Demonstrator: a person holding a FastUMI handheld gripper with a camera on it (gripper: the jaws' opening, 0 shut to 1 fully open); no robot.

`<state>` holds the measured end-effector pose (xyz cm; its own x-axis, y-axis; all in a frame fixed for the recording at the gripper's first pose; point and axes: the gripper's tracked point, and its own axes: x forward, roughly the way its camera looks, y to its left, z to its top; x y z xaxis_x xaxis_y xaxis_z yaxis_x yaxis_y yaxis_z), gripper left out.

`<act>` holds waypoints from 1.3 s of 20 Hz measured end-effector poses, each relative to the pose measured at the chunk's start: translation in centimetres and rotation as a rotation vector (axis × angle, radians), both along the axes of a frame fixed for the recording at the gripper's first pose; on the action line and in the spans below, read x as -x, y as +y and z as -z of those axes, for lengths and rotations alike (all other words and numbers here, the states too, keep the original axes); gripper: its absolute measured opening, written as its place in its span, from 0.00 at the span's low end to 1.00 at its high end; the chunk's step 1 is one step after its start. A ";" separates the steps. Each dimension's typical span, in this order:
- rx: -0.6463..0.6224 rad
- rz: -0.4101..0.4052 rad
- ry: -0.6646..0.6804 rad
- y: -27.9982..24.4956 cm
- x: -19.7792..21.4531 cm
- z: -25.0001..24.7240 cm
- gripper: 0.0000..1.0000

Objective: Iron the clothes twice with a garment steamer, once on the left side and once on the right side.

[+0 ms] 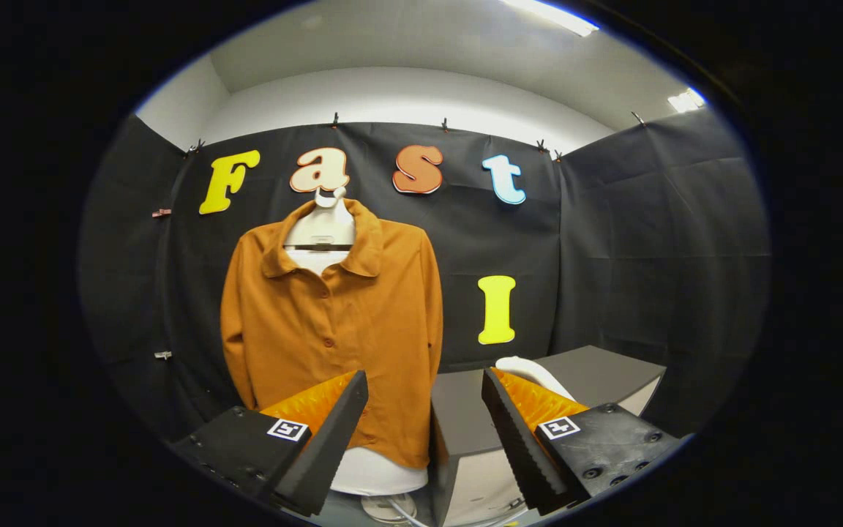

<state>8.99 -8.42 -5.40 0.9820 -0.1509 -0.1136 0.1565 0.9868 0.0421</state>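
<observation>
Hanging on a white dress form [319, 227], the orange shirt [330, 322] sits just ahead of the gripper [425, 388], a bit toward its left finger. Shirt is buttoned down the front, collar spread, sleeves hanging straight at both sides. Form's white neck pokes out above the collar; its white base [377, 474] shows below the hem, w/ a round stand foot [388, 506] and a thin pale cable [410, 516] under that.

Just beside the shirt, toward the right finger, stands a dark-topped table [465, 410] w/ a lighter front. On it, a white rounded object [535, 373] peeks from behind the right finger tip, prob. the steamer, but too hidden to tell for sure.

Gripper fingers are spread wide apart, nothing between them, touching nothing. Left finger overlaps the shirt's lower hem in view; right finger overlaps the table top.

Behind everything: black cloth wall [648, 241], clipped along its top edge, white wall and ceiling above, w/ a ceiling light strip [549, 15].
</observation>
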 end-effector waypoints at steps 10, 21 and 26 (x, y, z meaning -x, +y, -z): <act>-0.010 0.023 0.096 -14.6 -7.7 4.2 0.98; -0.086 0.029 0.294 -22.1 -13.1 13.0 0.98; -0.107 0.023 0.414 -23.0 -14.9 17.7 0.99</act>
